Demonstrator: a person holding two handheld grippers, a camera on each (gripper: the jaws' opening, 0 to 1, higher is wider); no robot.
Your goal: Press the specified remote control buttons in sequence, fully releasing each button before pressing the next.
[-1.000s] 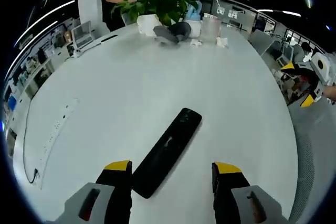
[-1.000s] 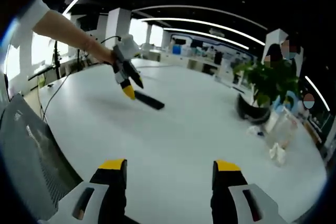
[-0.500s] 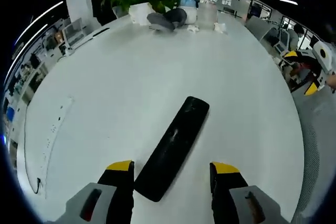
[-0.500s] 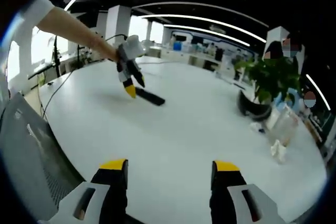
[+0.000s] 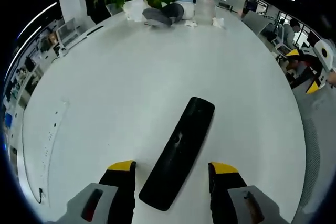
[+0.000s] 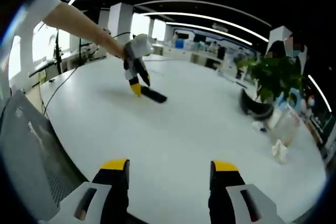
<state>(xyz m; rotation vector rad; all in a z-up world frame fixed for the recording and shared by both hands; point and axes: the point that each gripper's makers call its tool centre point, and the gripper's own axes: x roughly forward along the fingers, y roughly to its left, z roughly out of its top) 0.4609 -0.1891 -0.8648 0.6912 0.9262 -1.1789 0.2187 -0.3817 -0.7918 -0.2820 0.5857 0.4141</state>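
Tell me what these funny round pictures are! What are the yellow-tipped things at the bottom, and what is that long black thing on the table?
Those yellow-tipped things are claws. A person holds one in each hand, and a small camera rides on each, so the pictures look round and bent. The left gripper view looks along the left claw, which is open. Between its tips lies a long black remote control, flat on a big white table. Nothing is gripping it. The right gripper view looks along the right claw, open too and holding nothing. Far off in that picture you can see the person's arm holding the left claw over the same remote. At the table's far end stand a green plant and some small things too blurry to name.
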